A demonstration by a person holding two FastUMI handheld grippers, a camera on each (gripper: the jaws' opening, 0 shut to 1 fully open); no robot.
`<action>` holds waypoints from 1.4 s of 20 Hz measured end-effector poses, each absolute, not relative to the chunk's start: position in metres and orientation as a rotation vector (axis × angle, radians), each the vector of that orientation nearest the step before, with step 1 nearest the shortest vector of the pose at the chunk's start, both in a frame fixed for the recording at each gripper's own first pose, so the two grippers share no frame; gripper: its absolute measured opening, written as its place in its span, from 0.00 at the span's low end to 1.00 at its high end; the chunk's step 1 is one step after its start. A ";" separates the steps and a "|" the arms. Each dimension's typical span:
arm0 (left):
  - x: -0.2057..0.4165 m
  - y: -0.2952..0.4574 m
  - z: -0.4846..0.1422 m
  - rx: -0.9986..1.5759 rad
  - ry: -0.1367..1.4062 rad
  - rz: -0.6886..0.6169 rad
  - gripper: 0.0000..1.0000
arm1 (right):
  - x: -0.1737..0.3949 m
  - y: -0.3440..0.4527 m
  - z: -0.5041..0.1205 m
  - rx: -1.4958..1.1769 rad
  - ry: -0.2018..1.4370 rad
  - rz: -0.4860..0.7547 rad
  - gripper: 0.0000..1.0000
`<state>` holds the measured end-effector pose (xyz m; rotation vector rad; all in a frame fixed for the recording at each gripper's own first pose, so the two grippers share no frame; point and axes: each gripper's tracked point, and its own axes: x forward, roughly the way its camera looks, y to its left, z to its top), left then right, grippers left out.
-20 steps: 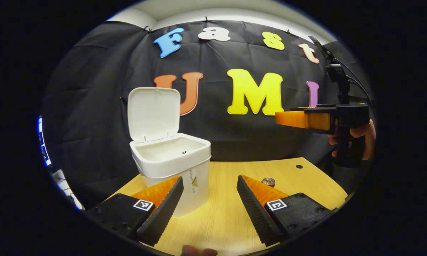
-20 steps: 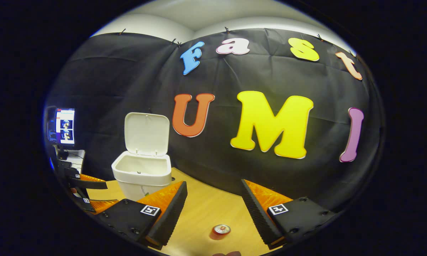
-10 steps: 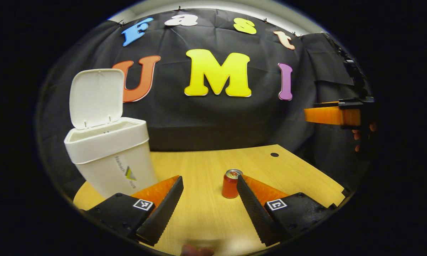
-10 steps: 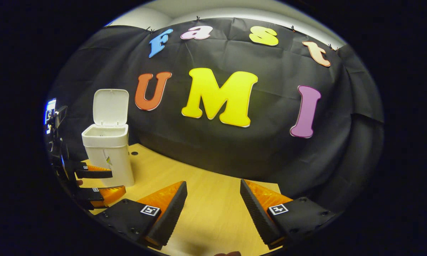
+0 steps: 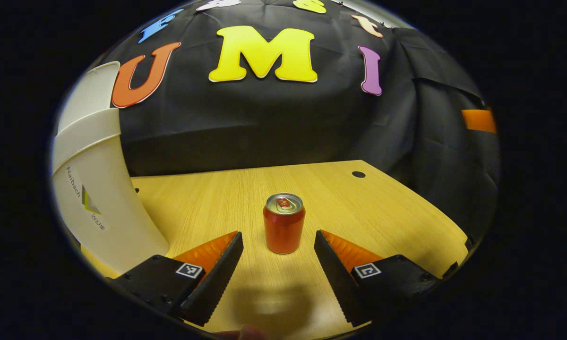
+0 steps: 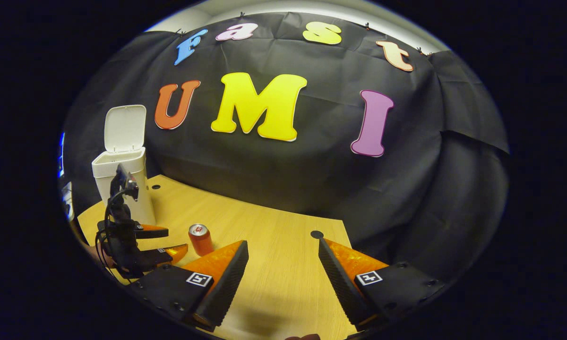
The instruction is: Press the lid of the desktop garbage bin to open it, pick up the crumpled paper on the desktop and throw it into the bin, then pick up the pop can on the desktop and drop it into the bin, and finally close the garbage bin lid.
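So the left gripper (image 5: 278,245) has swung away from the bin (image 5: 94,189) over the last second and is now lined up square on the can (image 5: 284,223), which went from a speck off to the side to sitting dead centre just ahead of the fingertips. Jaws are spread wide, nothing in them yet, and the can isn't between the fingers so far, just in front of the gap. It stands upright on the desk (image 5: 387,208), roughly mid-desk and a bit back from the near edge, with the bin off toward the left edge. In the right gripper view the lid (image 6: 124,128) is flipped up, so the bin's ready to take stuff. No paper on the desk that I can spot, so I'd guess that part's done and we're on the can step. The right gripper (image 6: 281,271) has pulled back toward the right side, also wide open and empty, pointing at bare desk near the far edge.
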<state>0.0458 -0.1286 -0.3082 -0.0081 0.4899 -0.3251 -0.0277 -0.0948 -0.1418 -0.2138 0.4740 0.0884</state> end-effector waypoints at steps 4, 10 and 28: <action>0.064 -0.139 -0.338 -0.006 0.539 -0.328 1.00 | -0.029 -0.106 -0.143 -0.217 0.490 0.075 0.94; 0.074 -0.150 -0.360 -0.012 0.590 -0.333 1.00 | -0.029 -0.111 -0.152 -0.219 0.524 0.074 0.94; 0.107 -0.155 -0.397 0.025 0.663 -0.305 0.99 | -0.021 -0.098 -0.164 -0.200 0.587 0.096 0.94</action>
